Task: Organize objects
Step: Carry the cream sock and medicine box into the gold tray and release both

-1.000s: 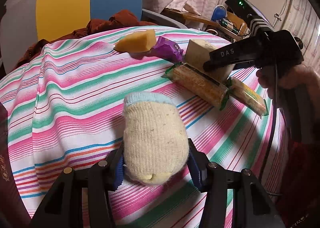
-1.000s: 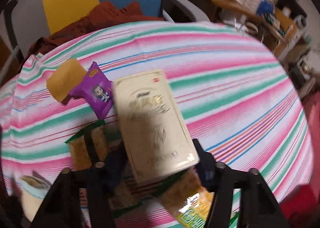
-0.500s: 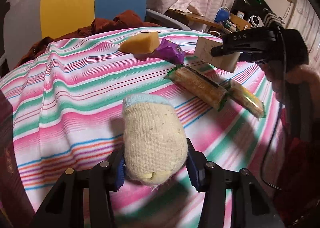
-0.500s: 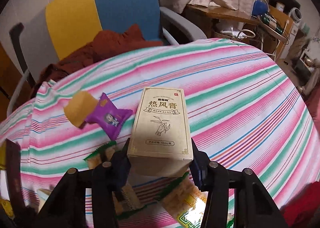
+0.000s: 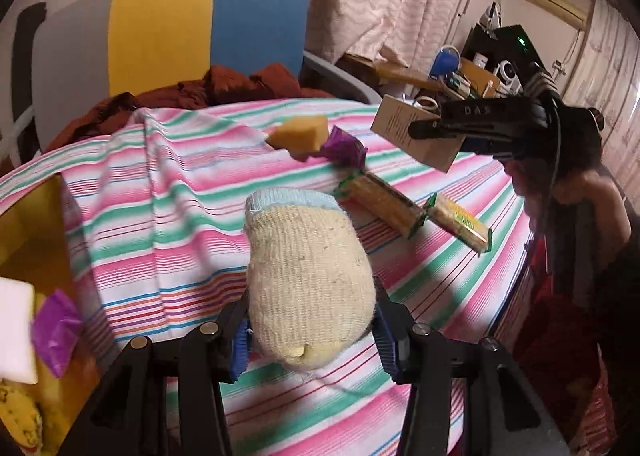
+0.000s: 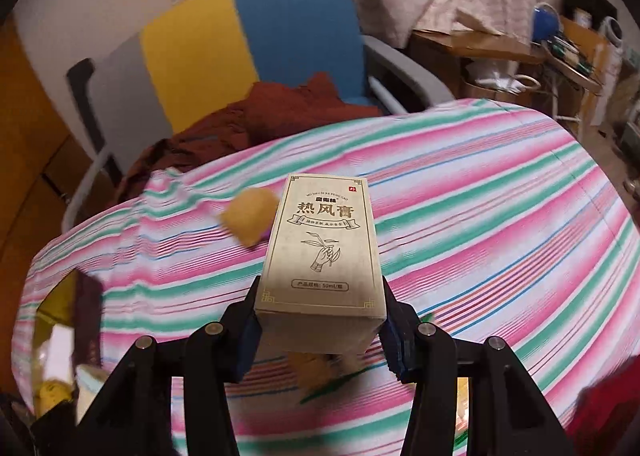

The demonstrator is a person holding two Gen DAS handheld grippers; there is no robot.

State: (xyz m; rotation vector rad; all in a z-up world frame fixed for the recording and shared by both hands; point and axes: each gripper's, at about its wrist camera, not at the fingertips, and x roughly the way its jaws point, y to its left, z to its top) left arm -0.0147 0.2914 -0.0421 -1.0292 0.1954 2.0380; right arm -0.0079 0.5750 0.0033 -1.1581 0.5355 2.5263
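My left gripper point(image 5: 310, 340) pinches a cream knitted sock point(image 5: 308, 276) by its toe, blue cuff pointing away, lifted off the striped desk point(image 5: 168, 224) for carrying to the yellow box point(image 5: 36, 252) at nine o'clock. My right gripper point(image 6: 320, 330) clamps a beige carton point(image 6: 322, 252) low down, label facing up, also raised. Cracker packets point(image 5: 412, 212) lie at two o'clock.

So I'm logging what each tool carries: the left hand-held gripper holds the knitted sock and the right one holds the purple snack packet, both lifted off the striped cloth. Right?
Not quite: the right hand-held gripper holds the beige box, as the right wrist view shows. The purple snack packet lies on the striped cloth. The left hand-held gripper does hold the sock.
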